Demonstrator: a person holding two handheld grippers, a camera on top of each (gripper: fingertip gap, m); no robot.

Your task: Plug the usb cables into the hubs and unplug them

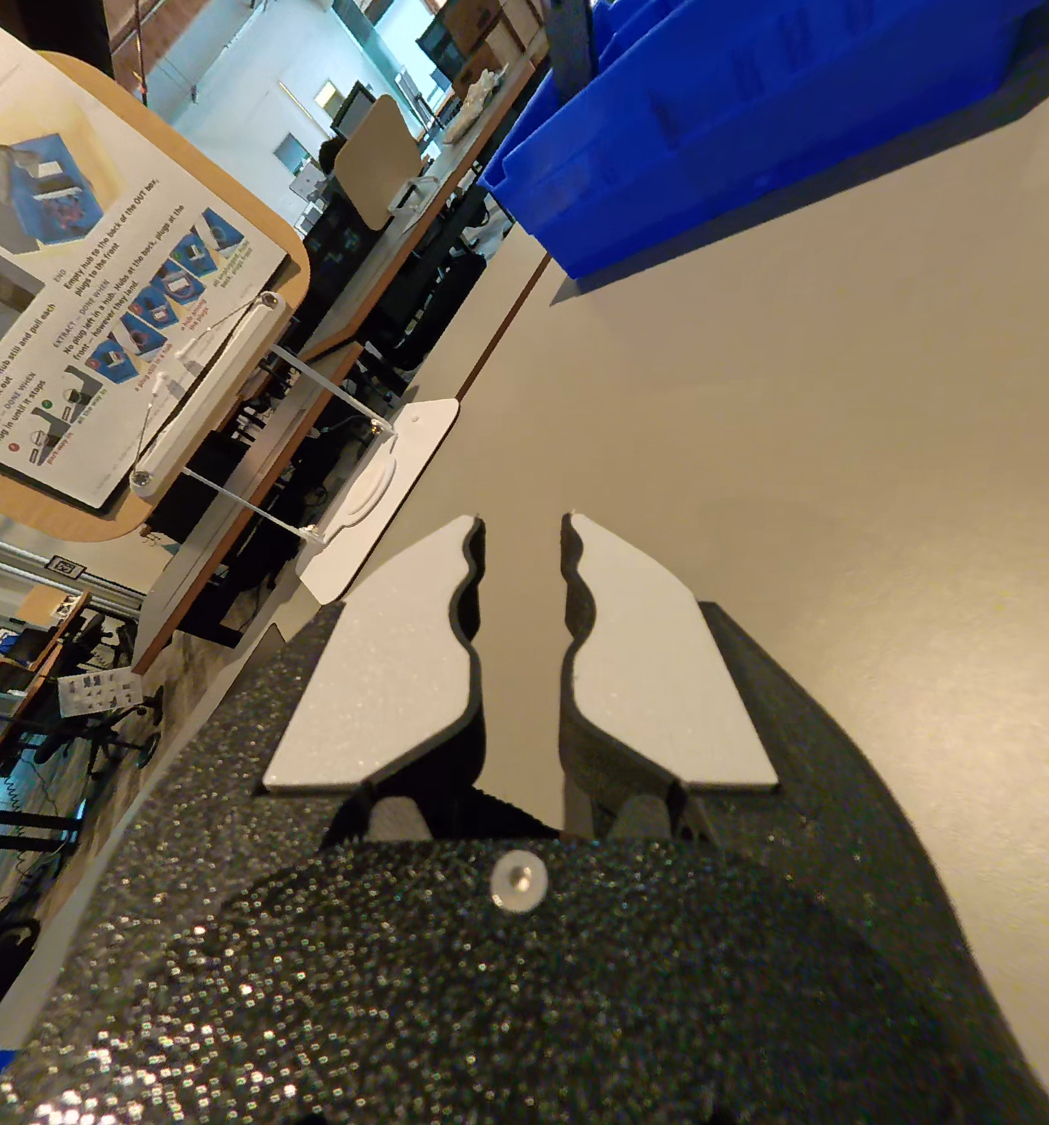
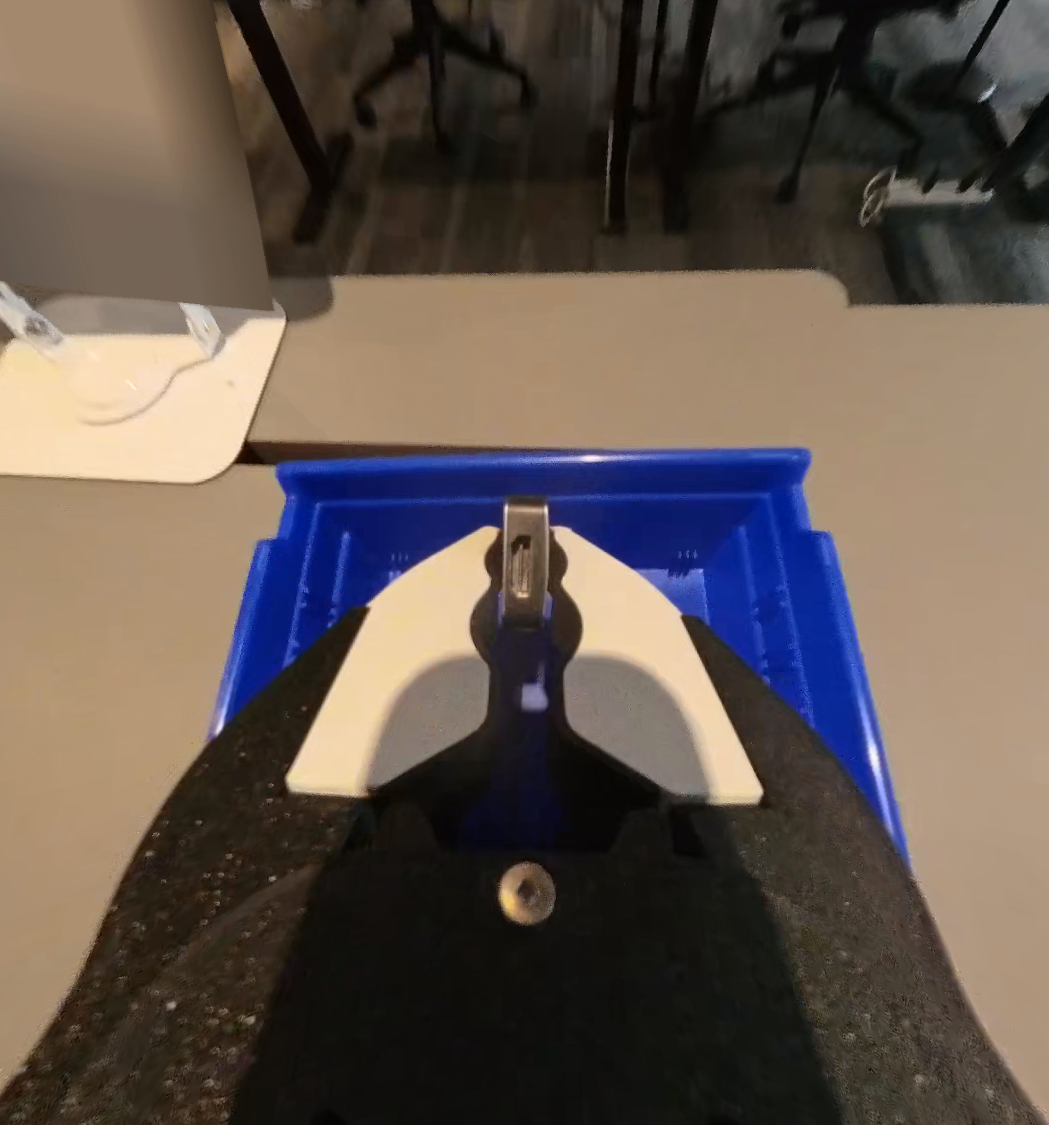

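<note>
In the right wrist view my right gripper (image 2: 526,536) is shut on a grey metal hub (image 2: 526,557), seen end-on with a port slot facing me. It holds the hub above a blue bin (image 2: 570,472) on the tan table. In the left wrist view my left gripper (image 1: 522,523) is open and empty, tilted, low over the bare tan table (image 1: 814,487). Blue bins (image 1: 753,134) stand ahead and to the right of it. No usb cables show in either view.
An instruction board (image 1: 114,292) on a clear stand with a white base (image 1: 382,493) stands at the table's far left; the base also shows in the right wrist view (image 2: 120,408). Beyond the table edge are other desks and chairs. The tips of one gripper are about 40 centimetres away from the tips of the other.
</note>
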